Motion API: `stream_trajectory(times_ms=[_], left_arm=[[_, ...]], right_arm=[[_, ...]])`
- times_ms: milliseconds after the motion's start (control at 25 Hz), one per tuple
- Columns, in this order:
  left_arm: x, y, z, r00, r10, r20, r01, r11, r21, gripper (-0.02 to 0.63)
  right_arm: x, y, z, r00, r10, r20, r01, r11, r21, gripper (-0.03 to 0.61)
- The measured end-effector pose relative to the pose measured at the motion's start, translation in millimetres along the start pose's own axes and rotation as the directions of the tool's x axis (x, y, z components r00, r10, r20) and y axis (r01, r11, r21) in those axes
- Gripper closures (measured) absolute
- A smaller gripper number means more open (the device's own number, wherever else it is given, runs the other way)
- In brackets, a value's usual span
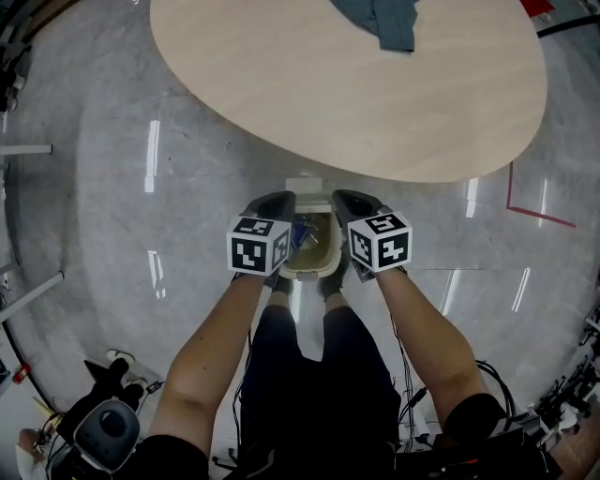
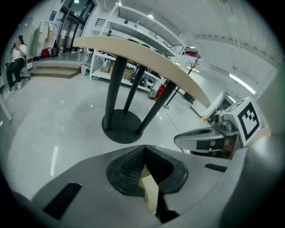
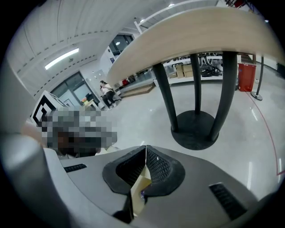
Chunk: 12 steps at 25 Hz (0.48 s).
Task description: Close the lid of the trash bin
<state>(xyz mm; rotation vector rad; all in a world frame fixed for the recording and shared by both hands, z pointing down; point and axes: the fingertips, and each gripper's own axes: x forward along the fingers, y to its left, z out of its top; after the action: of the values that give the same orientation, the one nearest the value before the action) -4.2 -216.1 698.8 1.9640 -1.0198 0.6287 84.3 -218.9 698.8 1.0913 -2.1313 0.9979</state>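
A small beige trash bin (image 1: 312, 273) stands open on the floor just in front of the person's feet, with some rubbish inside. Its pale lid (image 1: 306, 184) stands up at the bin's far side, near the table's edge. My left gripper (image 1: 275, 201) hovers over the bin's left rim and my right gripper (image 1: 352, 199) over its right rim. Both point forward toward the table. In the left gripper view the jaws (image 2: 143, 150) meet with nothing between them, and beige bin (image 2: 150, 192) shows through the gap below. The right gripper's jaws (image 3: 145, 150) are likewise shut and empty.
A large oval wooden table (image 1: 375, 94) lies ahead, with a blue-grey cloth (image 1: 386, 21) on its far side. Its dark pedestal base (image 2: 121, 127) stands on the grey floor. Red floor tape (image 1: 539, 214) runs at the right. Cables and gear (image 1: 103, 422) lie behind at lower left.
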Motion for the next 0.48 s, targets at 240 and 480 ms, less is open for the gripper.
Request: stream_trajectory(times_ms=[240, 480], left_arm=[[-19, -33, -59, 0.998, 0.008, -0.061, -0.01, 0.999, -0.042, 0.623], [-26, -45, -133, 0.986, 0.034, -0.162, -0.057, 0.988, -0.14, 0.623]], right_arm=[[-32, 10, -60, 0.997, 0.046, -0.067, -0.047, 0.999, -0.012, 0.571], [-36, 35, -132, 0.976, 0.12, -0.183, -0.125, 0.992, -0.017, 0.571]])
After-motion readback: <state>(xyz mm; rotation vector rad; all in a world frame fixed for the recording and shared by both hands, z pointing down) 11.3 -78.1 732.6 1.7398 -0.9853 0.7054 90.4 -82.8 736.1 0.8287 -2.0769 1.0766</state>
